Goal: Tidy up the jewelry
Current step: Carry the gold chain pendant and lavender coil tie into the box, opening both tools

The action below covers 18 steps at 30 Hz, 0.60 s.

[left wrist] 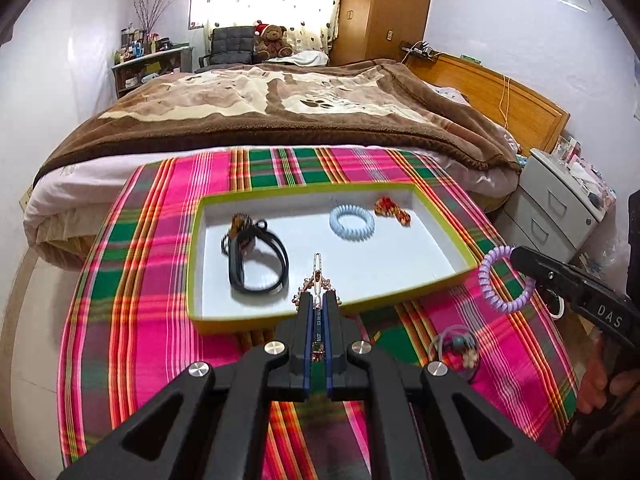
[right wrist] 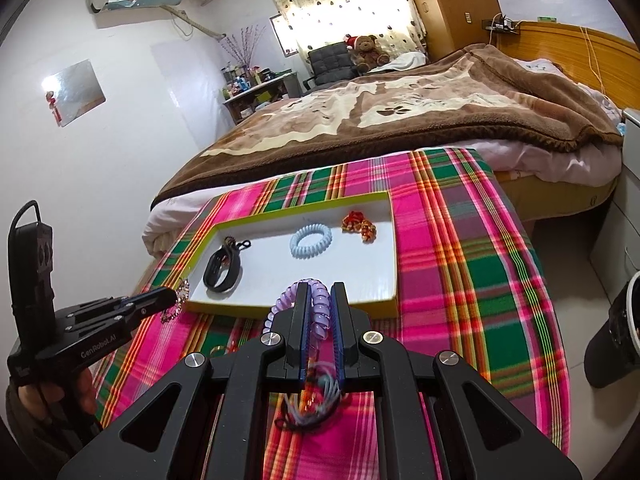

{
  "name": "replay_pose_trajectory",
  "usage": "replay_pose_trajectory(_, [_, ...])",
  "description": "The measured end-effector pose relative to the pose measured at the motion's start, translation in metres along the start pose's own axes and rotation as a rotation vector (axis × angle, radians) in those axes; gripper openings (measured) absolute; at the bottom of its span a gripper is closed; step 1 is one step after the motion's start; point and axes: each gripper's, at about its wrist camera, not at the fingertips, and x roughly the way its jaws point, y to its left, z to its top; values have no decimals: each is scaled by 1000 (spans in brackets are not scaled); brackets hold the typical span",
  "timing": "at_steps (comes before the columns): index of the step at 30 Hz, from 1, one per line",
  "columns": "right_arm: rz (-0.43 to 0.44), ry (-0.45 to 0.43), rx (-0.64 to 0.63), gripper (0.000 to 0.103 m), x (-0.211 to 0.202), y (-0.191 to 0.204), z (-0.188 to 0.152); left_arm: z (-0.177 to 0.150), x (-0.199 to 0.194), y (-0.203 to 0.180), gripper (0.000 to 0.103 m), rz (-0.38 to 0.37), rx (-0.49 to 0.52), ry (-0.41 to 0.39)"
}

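A shallow white tray with a yellow-green rim (left wrist: 448, 228) (right wrist: 394, 248) lies on a plaid cloth. In it are a black strap bracelet (left wrist: 258, 266) (right wrist: 222, 270), a pale blue coil hair tie (left wrist: 352, 220) (right wrist: 311, 241) and a red-gold beaded piece (left wrist: 393, 208) (right wrist: 359, 224). My left gripper (left wrist: 317, 300) (right wrist: 176, 298) is shut on a beaded piece with a silver clasp (left wrist: 317, 276) above the tray's near rim. My right gripper (right wrist: 320, 292) (left wrist: 516, 256) is shut on a purple coil hair tie (right wrist: 318, 308) (left wrist: 505, 280), right of the tray's near corner.
The plaid cloth (left wrist: 152, 280) covers a small table at the foot of a bed with a brown blanket (left wrist: 280, 100). Loose hair ties and trinkets (left wrist: 456, 350) (right wrist: 316, 400) lie on the cloth near me. A grey drawer cabinet (left wrist: 560, 208) stands at the right.
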Motion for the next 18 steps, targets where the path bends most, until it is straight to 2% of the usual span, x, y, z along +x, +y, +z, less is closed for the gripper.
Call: replay_pose_trajectory(18, [-42, 83, 3, 10, 73, -10, 32, 58, 61, 18, 5, -18, 1, 36])
